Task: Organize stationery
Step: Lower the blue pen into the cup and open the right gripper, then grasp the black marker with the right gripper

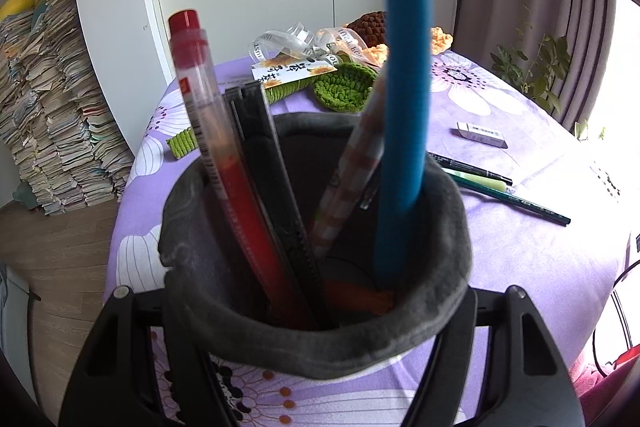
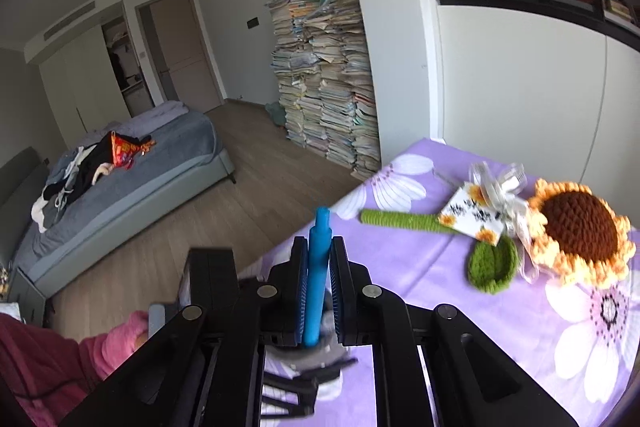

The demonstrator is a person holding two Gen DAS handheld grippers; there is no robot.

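Blue pen (image 2: 316, 279), grey felt cup (image 1: 320, 347)

My left wrist cam looks steeply down, v. close, into the grey pen holder (image 1: 316, 307) on the purple table (image 1: 520, 247). My right cam, higher up, faces bedroom & table edge. Both catch the blue pen (image 2: 317, 267) & crocheted sunflower (image 2: 576, 227).

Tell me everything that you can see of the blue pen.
The blue pen is a plain matte blue stick, apparently plastic, with a narrower stepped tip on top. It stands almost upright. The right tool is shut on its upper part, one pad at each side. Its lower end is inside the grey fabric pen holder, near the bottom, beside a checked pen.
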